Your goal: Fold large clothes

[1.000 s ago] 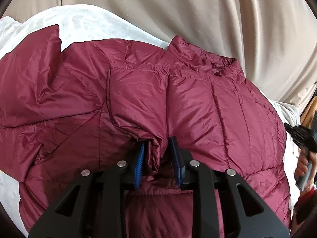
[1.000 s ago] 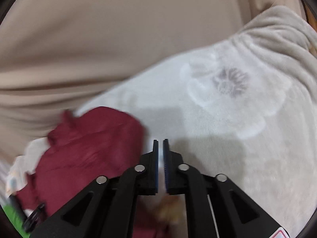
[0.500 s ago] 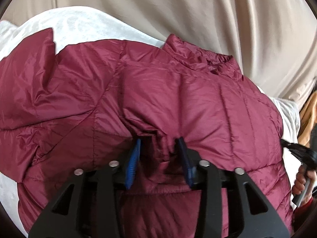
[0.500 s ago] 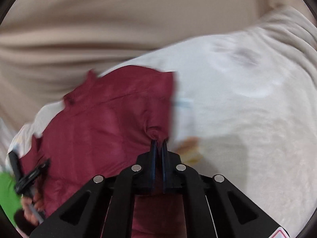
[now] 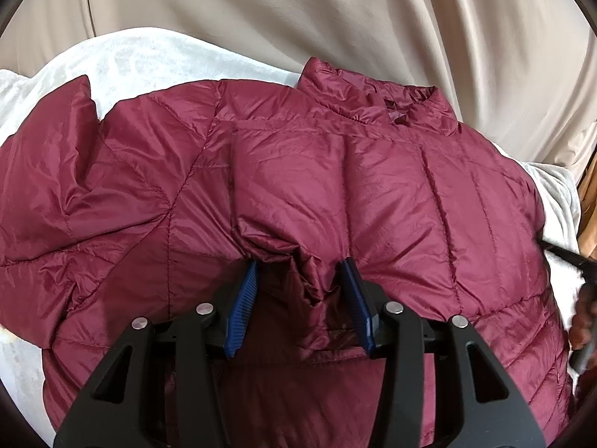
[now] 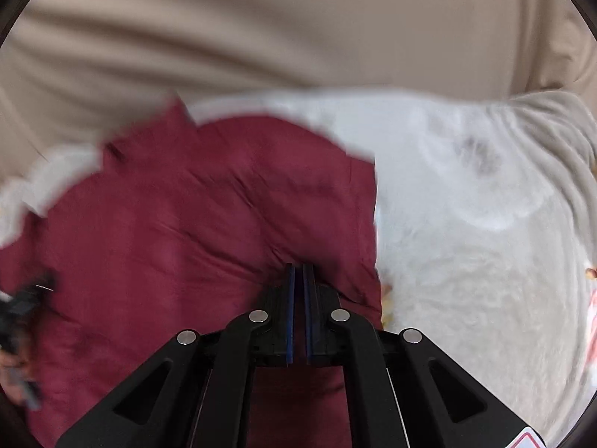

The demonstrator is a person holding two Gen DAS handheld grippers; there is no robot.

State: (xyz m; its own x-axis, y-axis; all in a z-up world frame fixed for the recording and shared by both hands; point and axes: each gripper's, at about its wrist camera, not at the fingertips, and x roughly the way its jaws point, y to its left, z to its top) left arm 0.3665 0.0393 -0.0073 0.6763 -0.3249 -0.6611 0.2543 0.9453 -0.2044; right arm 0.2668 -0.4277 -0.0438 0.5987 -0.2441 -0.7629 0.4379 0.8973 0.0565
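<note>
Jacket: a maroon quilted puffer jacket lies spread on a white fleece blanket, collar toward the far side, near the beige curtain behind.
Sleeve: one sleeve stretches out to the left in the left wrist view, its fabric creased and wrinkled.
Left tongs: the left tongs stand spread apart, their blue ribbed pads on either side of a bunched fold of the jacket's lower part; the fold rises between the pads and touches the right one, while the left pad looks clear of it.
Right tongs: the right tongs are drawn nearly together, only a thin gap showing between the blue pads, with the tips against the maroon fabric near the jacket's right edge; motion blur makes it impossible to tell whether cloth is pinched between them.
Blanket: in the right wrist view the blanket extends to the right of the jacket, with a faint grey flower pattern on it.
Other rig: at the right edge of the left wrist view, a dark handle and part of a hand show beside the jacket's side.
</note>
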